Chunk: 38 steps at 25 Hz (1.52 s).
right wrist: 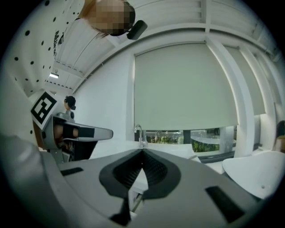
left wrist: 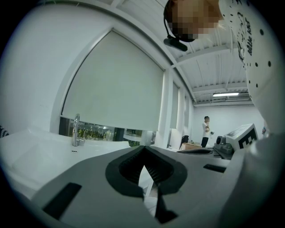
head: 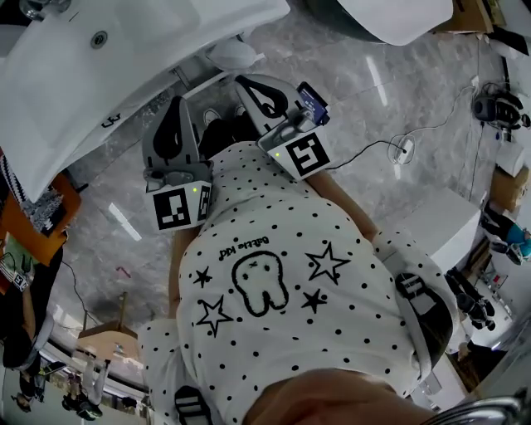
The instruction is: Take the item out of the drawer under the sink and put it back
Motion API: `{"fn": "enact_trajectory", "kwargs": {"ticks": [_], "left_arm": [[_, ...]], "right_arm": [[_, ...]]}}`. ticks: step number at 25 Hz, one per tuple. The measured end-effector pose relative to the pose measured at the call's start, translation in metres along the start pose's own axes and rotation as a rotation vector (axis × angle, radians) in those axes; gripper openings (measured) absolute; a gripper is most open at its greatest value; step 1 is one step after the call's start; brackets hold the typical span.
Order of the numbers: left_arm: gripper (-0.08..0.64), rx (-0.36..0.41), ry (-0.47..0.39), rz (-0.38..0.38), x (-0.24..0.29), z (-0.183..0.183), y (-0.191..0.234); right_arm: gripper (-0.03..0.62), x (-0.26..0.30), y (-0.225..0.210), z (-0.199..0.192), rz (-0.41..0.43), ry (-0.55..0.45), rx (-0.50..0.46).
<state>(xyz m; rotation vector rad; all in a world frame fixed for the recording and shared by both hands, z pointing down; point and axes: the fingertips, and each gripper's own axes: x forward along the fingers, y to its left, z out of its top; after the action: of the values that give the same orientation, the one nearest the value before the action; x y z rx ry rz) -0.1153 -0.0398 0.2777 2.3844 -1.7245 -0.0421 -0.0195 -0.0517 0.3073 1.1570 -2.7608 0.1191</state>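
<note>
Over a grey marble floor (head: 348, 91), near the person's chest, the grey left gripper (head: 177, 104) and the grey right gripper (head: 247, 81) both have jaws pressed together, holding nothing. Farther, the white ceramic sink (head: 124, 58) shows only its drain (head: 99, 38); its drawer and the item are hidden, so handling cannot be judged.

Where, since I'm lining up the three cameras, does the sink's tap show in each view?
Head view: the tap is cut off at the top-left corner.
Left gripper view: left of centre.
Right gripper view: near centre.
Shared landmark: the white sink that it stands on.
</note>
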Motion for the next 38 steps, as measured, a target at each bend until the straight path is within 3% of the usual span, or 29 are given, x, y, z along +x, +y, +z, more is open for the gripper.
{"fn": "enact_trajectory", "kwargs": {"ticks": [9,21,29,38], "left_arm": [[0.005,-0.009,0.009,0.041,-0.002,-0.002,-0.029],[0.005,0.004,0.011,0.061,-0.005,-0.019,-0.068],[0.005,-0.018,0.019,0.092,-0.009,-0.028,-0.066],[0.005,-0.02,0.011,0.128,-0.002,-0.025,-0.053]], "right_arm": [[0.012,-0.023,-0.015,-0.002,0.035,0.012,-0.02],[0.012,-0.056,-0.047,-0.01,0.016,-0.014,-0.041],[0.012,-0.058,-0.05,-0.02,0.022,-0.021,-0.069],[0.014,-0.032,-0.061,-0.054,0.058,0.136,-0.347]]}}
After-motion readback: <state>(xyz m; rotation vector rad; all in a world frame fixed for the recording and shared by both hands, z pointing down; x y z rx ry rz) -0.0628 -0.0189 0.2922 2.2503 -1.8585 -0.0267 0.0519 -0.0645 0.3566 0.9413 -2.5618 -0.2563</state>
